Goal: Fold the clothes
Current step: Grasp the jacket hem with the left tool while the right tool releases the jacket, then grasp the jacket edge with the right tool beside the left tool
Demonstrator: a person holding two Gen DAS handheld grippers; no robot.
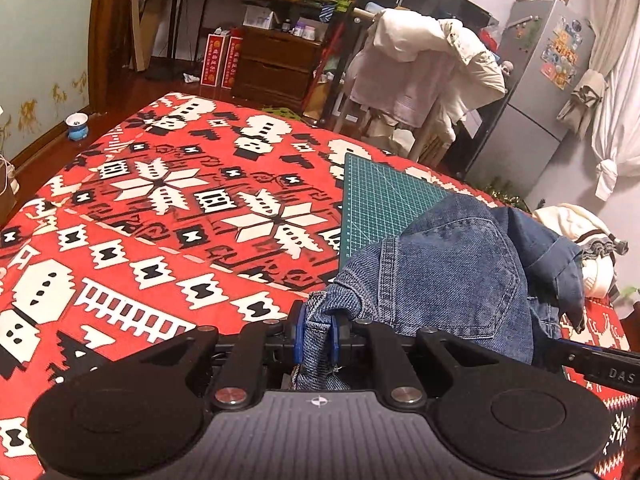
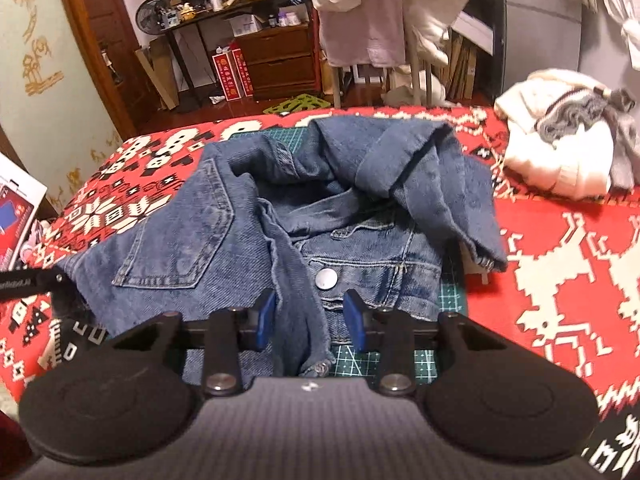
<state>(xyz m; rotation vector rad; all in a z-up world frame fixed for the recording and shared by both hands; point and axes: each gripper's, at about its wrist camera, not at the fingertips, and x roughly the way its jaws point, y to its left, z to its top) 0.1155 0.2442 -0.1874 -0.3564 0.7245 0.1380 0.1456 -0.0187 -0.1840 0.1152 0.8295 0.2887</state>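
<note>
**1 pair of jeans, 2 grippers**

Crumpled denim jeans (image 2: pixel 304 208) on green cutting mat (image 1: pixel 384 204), centre of right wrist frame, waistband button nearest, long axis unclear. Left gripper (image 1: pixel 318 330) pinching denim edge. Right gripper (image 2: pixel 310 316) spread apart, straddling a fold. 1 cream sweater (image 2: pixel 560 148) upper right.

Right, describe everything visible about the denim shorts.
The denim shorts are mid-blue, faded cotton-like denim with tan stitching, a back patch pocket, a silver waist button and frayed hems. They lie crumpled, legs bunched and partly folded over, on the green cutting mat over the red patterned blanket. The left gripper is shut on a frayed edge; the right gripper stands open with a strip of fabric between its fingers.
</note>
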